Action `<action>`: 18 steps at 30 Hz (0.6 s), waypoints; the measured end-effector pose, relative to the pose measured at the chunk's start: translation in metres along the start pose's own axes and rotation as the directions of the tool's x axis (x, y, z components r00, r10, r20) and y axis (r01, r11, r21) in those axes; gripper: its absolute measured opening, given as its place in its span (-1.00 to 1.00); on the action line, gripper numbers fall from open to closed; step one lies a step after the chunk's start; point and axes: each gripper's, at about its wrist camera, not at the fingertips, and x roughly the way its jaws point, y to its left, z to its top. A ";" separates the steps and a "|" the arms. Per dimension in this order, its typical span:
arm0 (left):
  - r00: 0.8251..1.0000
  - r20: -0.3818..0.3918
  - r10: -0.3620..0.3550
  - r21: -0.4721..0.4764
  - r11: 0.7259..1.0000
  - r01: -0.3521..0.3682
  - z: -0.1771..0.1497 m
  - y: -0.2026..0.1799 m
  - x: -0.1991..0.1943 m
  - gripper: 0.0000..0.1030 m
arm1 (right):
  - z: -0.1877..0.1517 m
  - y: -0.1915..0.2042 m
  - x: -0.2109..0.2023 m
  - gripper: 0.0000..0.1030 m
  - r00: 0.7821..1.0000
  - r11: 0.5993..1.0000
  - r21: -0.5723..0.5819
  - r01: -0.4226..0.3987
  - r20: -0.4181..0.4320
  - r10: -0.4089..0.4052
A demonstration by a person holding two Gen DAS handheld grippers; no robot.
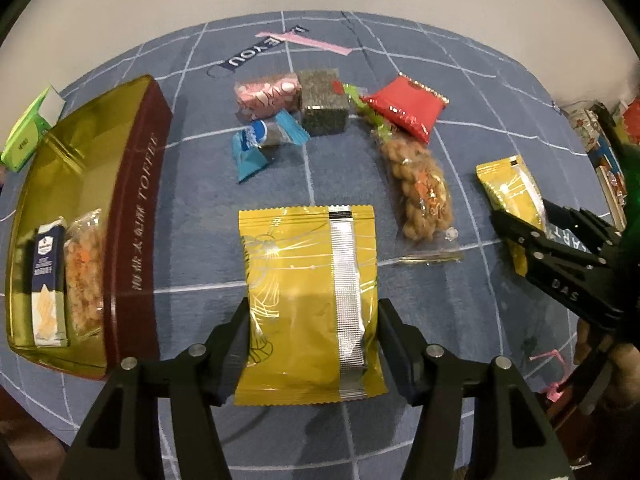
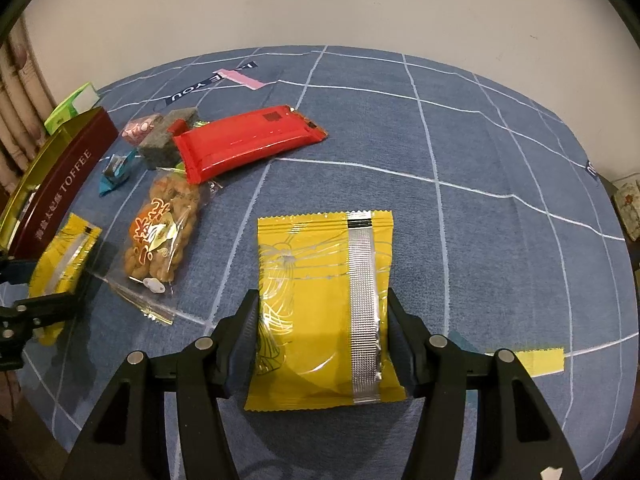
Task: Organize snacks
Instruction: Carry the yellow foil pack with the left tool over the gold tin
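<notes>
Each gripper holds a yellow foil snack packet above the blue checked cloth. In the left wrist view my left gripper (image 1: 314, 312) is shut on one yellow packet (image 1: 304, 256), pads pressing both its sides. The right gripper (image 1: 528, 216) shows at the right edge with its own packet (image 1: 508, 184). In the right wrist view my right gripper (image 2: 323, 304) is shut on that second yellow packet (image 2: 316, 248). The left gripper (image 2: 48, 276) and its packet (image 2: 64, 252) appear at the far left, beside the toffee tin (image 2: 60, 184). The open gold-lined tin (image 1: 136, 216) lies left of my left gripper.
In the tin lie a small blue-white box (image 1: 48, 280) and a clear snack bag (image 1: 84, 272). Loose on the cloth: a red packet (image 2: 244, 140), a clear bag of fried twists (image 2: 160, 232), a pink packet (image 1: 268, 96), a dark block (image 1: 322, 104), blue wrappers (image 1: 260, 144). A green box (image 1: 28, 132) sits behind the tin.
</notes>
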 end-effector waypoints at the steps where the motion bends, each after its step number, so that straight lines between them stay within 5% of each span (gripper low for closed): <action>1: 1.000 0.006 -0.004 -0.002 1.000 0.004 -0.001 0.001 -0.004 0.18 | 0.000 0.000 0.000 0.08 1.000 1.000 0.006 0.003 0.000 -0.003; 18: 0.992 0.116 0.051 -0.091 0.995 -0.040 0.020 0.050 -0.050 0.18 | 0.004 0.005 0.002 0.07 0.999 0.997 0.062 0.047 -0.016 -0.046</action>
